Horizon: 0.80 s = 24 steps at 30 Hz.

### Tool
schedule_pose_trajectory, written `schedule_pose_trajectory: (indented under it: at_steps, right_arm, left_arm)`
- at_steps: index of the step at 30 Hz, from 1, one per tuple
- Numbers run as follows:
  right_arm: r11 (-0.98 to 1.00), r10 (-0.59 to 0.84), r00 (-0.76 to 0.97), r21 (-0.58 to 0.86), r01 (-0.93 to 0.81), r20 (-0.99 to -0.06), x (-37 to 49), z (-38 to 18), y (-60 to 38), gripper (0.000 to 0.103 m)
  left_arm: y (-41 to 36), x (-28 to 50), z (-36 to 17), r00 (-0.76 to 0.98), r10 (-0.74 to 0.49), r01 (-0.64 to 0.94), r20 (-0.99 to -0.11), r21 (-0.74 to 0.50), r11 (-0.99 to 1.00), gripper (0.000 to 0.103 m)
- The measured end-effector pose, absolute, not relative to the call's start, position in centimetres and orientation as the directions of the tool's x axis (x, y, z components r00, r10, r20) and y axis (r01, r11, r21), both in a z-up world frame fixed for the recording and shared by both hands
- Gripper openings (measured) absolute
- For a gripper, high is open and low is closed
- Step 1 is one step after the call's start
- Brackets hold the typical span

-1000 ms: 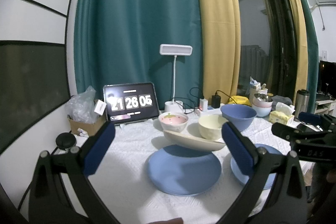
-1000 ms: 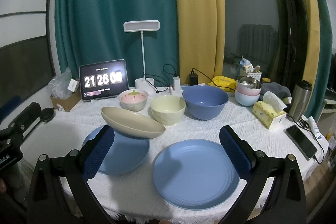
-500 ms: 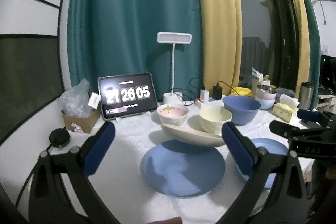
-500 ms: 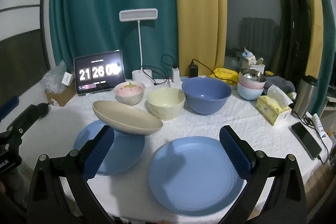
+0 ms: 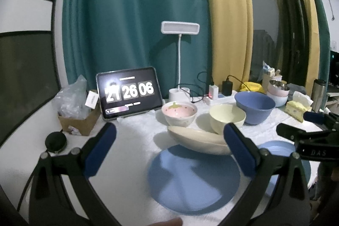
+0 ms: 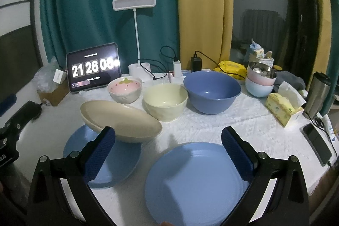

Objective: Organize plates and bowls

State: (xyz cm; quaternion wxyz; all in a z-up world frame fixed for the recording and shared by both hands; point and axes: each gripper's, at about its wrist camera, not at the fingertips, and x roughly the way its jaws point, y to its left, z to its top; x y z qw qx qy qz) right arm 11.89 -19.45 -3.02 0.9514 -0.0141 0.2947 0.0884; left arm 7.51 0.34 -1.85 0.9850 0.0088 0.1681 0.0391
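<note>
Between the wide-open, empty jaws of the right gripper (image 6: 168,154) lies one blue plate (image 6: 197,183), nearer than the beige dish (image 6: 120,120) tilted on the second blue plate (image 6: 101,162) leftward, ahead of the equally open, empty left gripper (image 5: 169,147).

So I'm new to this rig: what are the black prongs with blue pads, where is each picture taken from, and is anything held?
Those prongs are hand-held two-finger grippers, one per hand, each with a fisheye camera looking along its fingers. One picture comes from the left gripper, the other from the right gripper. Both are open and hold nothing. On the white tablecloth lie two blue plates, the left plate and the right plate. A beige dish sits tilted on the left plate. Behind stand a strawberry bowl, a cream bowl and a blue bowl.
</note>
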Motion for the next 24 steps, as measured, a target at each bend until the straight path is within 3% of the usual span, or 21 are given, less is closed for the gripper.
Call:
schedule_pose_trajectory:
  at_steps: [24]
  right_arm:
    - [0.977, 0.204, 0.683, 0.1, -0.189, -0.701, 21.8, -8.5, -18.8, 0.103]
  left_arm:
    - [1.3, 18.7, -6.1, 0.855, 0.077, -0.06, -0.513, 0.049, 0.997, 0.102]
